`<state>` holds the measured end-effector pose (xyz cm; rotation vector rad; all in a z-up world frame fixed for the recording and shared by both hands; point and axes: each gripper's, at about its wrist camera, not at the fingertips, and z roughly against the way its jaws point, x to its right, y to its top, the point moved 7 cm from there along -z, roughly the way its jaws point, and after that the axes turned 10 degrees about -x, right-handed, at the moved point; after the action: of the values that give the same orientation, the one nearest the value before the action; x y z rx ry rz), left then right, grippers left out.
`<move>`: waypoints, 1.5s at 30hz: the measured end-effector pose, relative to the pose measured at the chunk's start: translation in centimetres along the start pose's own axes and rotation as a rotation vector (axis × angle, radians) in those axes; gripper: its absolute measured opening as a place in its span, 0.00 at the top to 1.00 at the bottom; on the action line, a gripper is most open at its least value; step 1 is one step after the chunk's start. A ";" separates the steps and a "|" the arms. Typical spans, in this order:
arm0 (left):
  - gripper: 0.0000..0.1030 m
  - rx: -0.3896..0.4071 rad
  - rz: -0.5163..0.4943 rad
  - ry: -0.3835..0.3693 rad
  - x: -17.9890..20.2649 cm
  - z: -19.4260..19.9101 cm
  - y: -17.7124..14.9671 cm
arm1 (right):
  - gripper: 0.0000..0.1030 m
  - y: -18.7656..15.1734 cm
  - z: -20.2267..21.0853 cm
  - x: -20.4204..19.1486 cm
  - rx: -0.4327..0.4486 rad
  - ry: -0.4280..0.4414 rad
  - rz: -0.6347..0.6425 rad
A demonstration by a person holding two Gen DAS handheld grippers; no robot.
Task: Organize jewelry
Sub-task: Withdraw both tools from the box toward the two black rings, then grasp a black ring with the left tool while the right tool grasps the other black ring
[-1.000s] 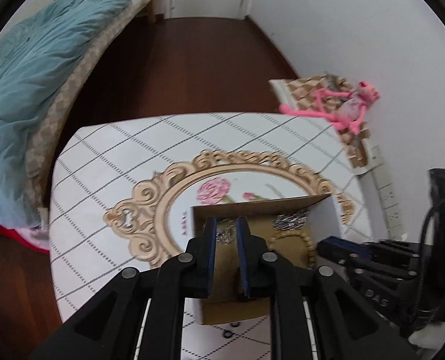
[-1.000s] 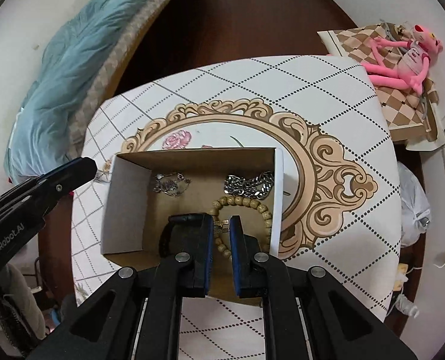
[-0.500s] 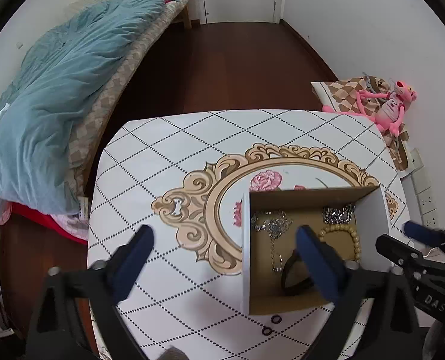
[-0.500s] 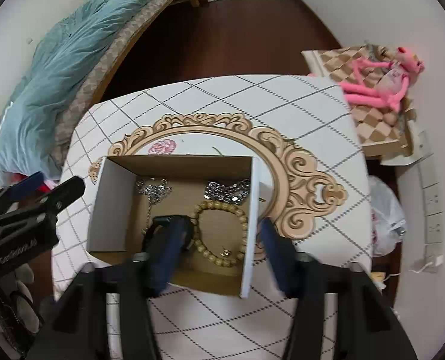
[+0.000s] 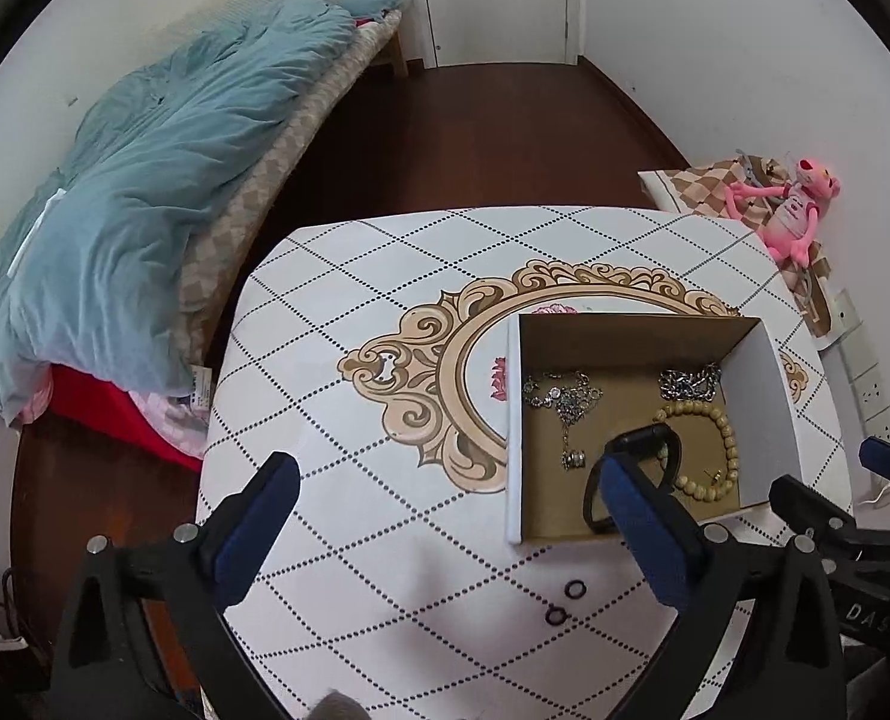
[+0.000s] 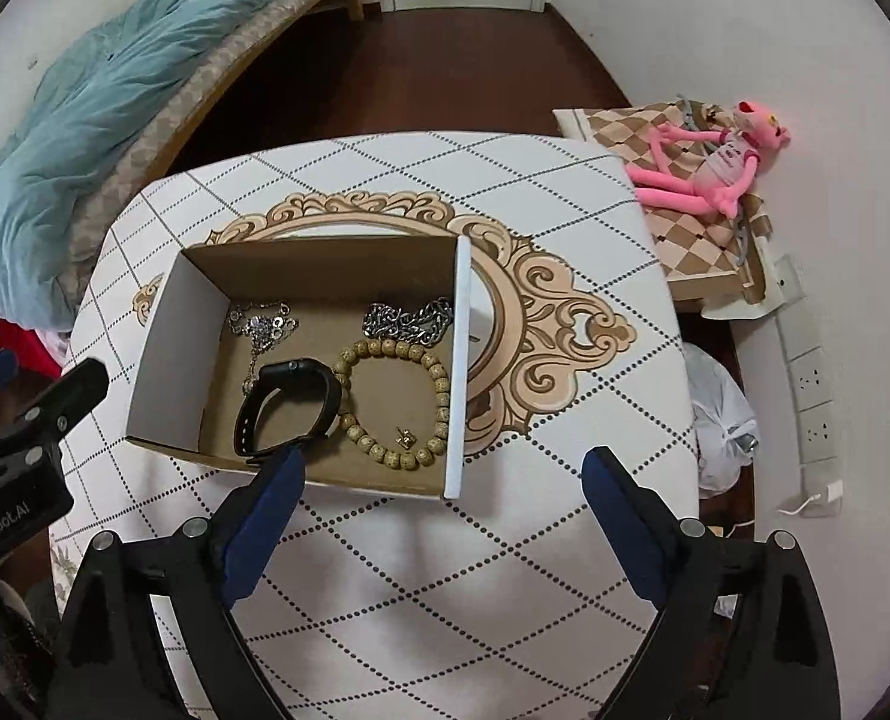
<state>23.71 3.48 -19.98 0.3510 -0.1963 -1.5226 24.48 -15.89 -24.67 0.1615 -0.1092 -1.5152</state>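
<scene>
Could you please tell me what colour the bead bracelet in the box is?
Pale tan bead bracelet; the right wrist view shows it best.

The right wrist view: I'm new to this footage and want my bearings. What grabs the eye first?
The open brown cardboard box at the centre of the white diamond-patterned tablecloth stands out. It holds a beige wooden bead bracelet, a black wristband and two silver chains. A pink plush toy lies on a checkered cushion at right, and a teal quilt lies on the bed at left.
</scene>
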 end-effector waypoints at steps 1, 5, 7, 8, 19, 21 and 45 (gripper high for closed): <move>0.00 0.005 0.002 -0.003 -0.1 0.4 -0.2 | 0.08 -0.1 0.3 0.0 0.006 -0.004 -0.003; 0.00 0.030 0.013 -0.010 -0.3 2.1 -0.8 | 0.07 -0.5 2.2 0.0 0.043 -0.022 -0.013; 0.00 0.052 0.015 -0.009 -0.5 3.4 -1.0 | 0.07 -0.8 3.7 0.0 0.077 -0.040 -0.015; 0.00 0.060 0.017 -0.007 -0.6 3.8 -1.0 | 0.07 -0.9 4.2 0.0 0.087 -0.039 -0.018; 0.00 0.118 0.035 -0.025 -1.9 8.3 -2.9 | 0.07 -2.7 10.1 -0.2 0.192 -0.021 -0.044; 0.00 0.114 0.041 -0.017 -2.1 8.1 -3.4 | 0.07 -3.3 9.8 -0.3 0.184 -0.016 -0.050; 0.58 -0.110 -0.092 -0.097 5.1 -7.0 -10.4 | 0.09 -11.4 -4.9 3.6 -0.013 0.048 -0.220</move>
<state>16.52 -0.98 -30.57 0.2010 -0.1737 -1.6357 14.35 -19.82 -31.56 0.2041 -0.0441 -1.7293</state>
